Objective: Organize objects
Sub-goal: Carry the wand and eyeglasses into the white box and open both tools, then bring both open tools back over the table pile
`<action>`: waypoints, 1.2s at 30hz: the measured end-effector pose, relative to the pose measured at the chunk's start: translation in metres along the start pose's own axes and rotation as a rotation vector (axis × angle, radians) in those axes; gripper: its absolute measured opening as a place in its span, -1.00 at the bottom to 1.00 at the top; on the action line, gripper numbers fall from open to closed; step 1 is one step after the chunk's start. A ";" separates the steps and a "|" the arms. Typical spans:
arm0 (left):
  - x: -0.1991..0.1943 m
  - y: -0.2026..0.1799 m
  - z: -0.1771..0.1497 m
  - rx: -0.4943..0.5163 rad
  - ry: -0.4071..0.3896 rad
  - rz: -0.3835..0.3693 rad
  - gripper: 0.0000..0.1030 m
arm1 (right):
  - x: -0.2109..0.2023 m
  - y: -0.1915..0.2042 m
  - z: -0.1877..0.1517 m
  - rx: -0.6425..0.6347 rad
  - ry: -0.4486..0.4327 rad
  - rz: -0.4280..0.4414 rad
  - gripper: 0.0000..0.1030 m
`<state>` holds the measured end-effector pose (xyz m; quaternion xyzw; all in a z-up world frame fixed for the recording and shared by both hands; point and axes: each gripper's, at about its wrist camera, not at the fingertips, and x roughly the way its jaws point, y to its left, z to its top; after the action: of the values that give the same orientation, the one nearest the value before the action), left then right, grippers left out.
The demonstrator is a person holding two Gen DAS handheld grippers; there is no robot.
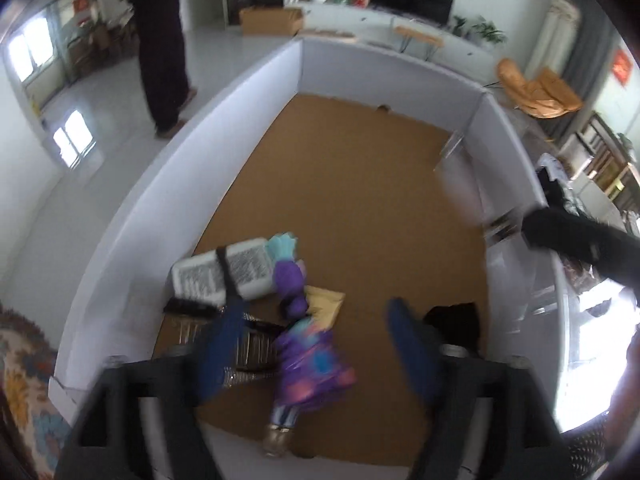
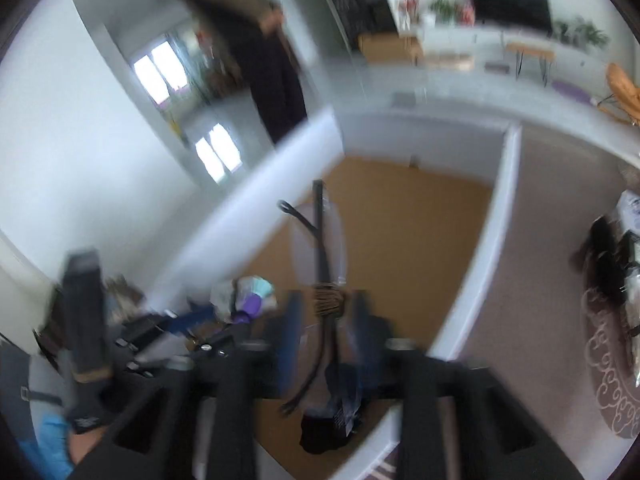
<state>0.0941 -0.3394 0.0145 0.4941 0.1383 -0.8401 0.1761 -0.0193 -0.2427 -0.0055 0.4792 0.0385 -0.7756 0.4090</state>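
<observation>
A purple doll with teal hair [image 1: 304,344] lies on the brown floor of a white-walled pen [image 1: 224,152], beside a white brush-like tray [image 1: 222,274], a yellow pad [image 1: 326,304] and a black cloth [image 1: 454,322]. My left gripper [image 1: 316,344] is open above the doll, its blue fingers [image 1: 224,344] on either side. My right gripper [image 2: 326,312] is shut on a transparent racket-like thing with a black handle wrapped in brown cord [image 2: 326,300], held over the pen. The doll [image 2: 250,300] and black cloth [image 2: 332,428] show below it.
A metal rack [image 1: 252,348] lies under the doll. A person in dark clothes [image 1: 162,52] stands outside the pen at the left. A patterned rug [image 2: 608,360] and clutter lie to the right of the pen. A TV bench stands at the back.
</observation>
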 end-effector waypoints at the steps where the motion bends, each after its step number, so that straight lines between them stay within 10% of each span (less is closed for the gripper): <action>1: -0.001 0.001 -0.001 -0.007 -0.009 0.000 0.72 | 0.007 0.001 -0.002 0.003 0.021 0.003 0.47; 10: -0.025 -0.031 0.005 -0.032 -0.156 -0.049 0.73 | -0.032 -0.048 -0.041 0.034 -0.142 -0.080 0.75; 18: -0.068 -0.151 -0.012 0.211 -0.264 -0.264 0.73 | -0.078 -0.180 -0.139 0.189 -0.233 -0.472 0.86; 25: -0.052 -0.255 -0.056 0.407 -0.161 -0.411 0.76 | -0.108 -0.260 -0.212 0.325 -0.205 -0.695 0.86; 36: 0.041 -0.311 -0.060 0.408 -0.115 -0.291 0.76 | -0.124 -0.281 -0.219 0.445 -0.199 -0.708 0.86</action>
<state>-0.0122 -0.0413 -0.0314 0.4458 0.0253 -0.8938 -0.0426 -0.0266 0.1163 -0.1203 0.4355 -0.0073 -0.9001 0.0057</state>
